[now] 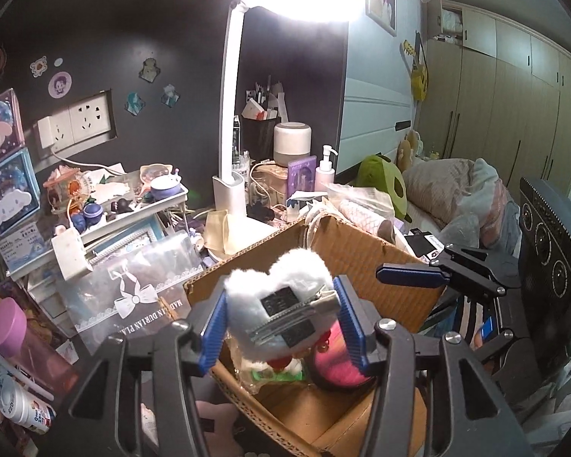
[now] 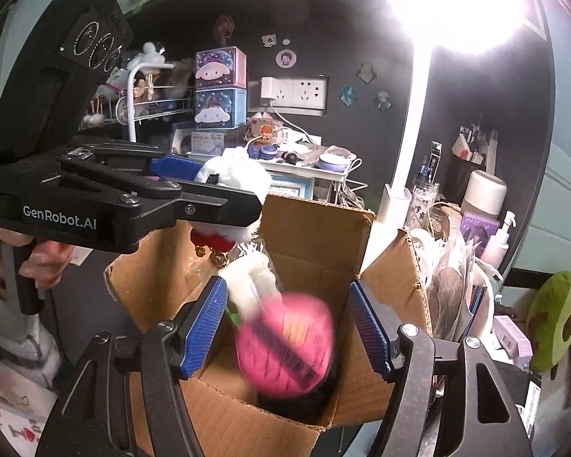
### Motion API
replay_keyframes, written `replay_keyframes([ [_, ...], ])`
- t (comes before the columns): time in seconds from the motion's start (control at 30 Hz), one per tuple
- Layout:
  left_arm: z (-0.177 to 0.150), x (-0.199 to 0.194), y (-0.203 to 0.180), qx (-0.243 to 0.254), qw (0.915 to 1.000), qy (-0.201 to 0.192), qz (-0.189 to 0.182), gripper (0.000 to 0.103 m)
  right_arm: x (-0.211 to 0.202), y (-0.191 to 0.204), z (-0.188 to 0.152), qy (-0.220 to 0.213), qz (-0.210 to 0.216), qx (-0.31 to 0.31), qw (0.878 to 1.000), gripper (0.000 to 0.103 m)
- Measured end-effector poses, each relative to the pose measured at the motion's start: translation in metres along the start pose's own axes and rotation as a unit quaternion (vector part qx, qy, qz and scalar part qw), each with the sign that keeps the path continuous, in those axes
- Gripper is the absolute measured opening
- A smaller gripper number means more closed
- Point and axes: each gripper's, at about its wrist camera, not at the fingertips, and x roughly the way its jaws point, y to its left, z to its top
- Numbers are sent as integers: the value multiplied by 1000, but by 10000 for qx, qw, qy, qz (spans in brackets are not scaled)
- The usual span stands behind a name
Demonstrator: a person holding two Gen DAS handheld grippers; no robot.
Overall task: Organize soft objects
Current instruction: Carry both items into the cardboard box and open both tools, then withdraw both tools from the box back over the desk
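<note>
An open cardboard box [image 1: 365, 266] stands on the cluttered desk and also shows in the right wrist view [image 2: 316, 228]. My left gripper [image 1: 281, 320] is shut on a white fluffy plush clip [image 1: 285, 289] and holds it above the box; it shows from the side in the right wrist view [image 2: 232, 175]. My right gripper [image 2: 289, 323] is open over the box, and a blurred pink plush clip [image 2: 289, 346] lies between its fingers, untouched, inside the box. The pink plush [image 1: 335, 369] and a white bagged plush [image 1: 274, 371] lie in the box below.
A white desk lamp [image 1: 228, 122] stands behind the box. A tray shelf of trinkets [image 1: 133, 205], a pink bottle [image 1: 26, 346] and a plastic bag [image 1: 141, 289] crowd the left. A lotion bottle [image 1: 325, 165], green plush [image 1: 384, 182] and bed lie right.
</note>
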Motion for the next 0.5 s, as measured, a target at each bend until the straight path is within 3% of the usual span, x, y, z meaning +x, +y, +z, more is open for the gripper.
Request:
replay_keyframes([
  [0.1,0,1,0,12,10000,23,-29,50,-1,0,-1,-10,-13,42,10000,65],
  [0.23,-1,-3,0,8,10000,-45,21,70,-1,0,-1,-15,-25,73,10000,68],
  [0.5,-3,-20,7,-66,9996,-248,81,81,-1,5,0,37,-60,28,10000,68],
])
